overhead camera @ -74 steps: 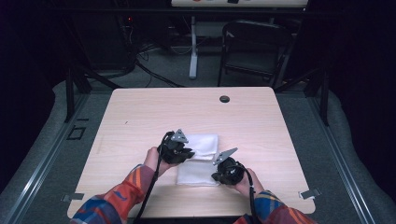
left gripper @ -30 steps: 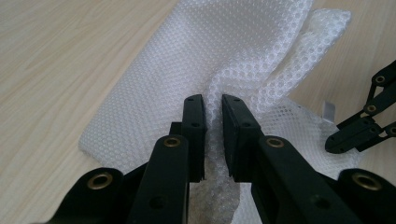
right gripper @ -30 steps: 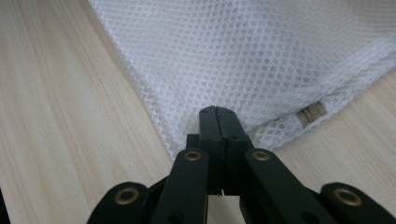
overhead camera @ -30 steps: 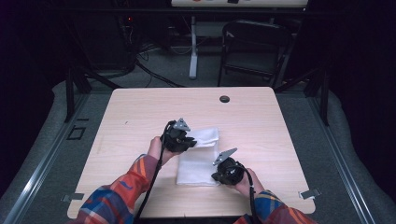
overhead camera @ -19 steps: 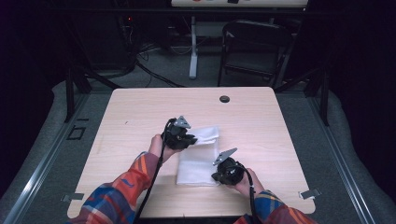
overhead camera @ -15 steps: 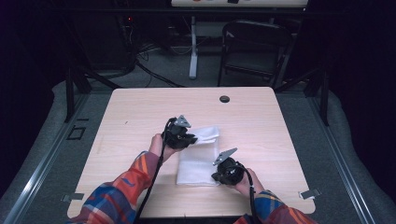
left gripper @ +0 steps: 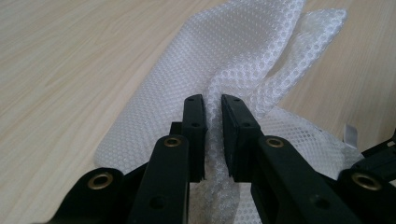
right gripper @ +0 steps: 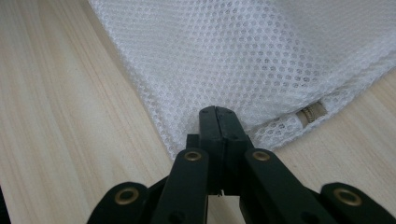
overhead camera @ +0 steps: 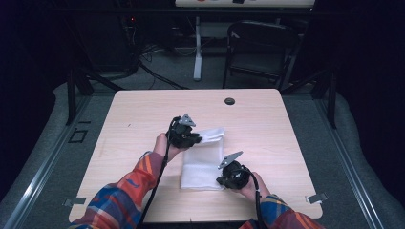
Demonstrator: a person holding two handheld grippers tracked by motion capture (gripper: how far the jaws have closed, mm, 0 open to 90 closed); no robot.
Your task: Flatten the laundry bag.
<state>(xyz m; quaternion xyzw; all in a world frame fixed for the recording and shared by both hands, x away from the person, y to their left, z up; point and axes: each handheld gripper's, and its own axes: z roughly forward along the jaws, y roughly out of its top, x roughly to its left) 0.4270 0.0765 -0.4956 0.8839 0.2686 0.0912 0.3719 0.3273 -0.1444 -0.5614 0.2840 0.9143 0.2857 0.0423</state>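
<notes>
Currently white mesh bag [overhead camera: 203,162] is lying on the table [overhead camera: 129,124], near its front edge. Left gripper [left gripper: 213,112] is pinching the bag's raised far fold; right gripper [right gripper: 218,121] is clamping its near corner.

The high view looks down from afar; both gripper views, close up, share the white mesh cloth [overhead camera: 204,160].

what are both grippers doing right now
left gripper: closed, fingers pinching a bunched fold of the white mesh bag.
right gripper: closed on the mesh bag's corner.
</notes>
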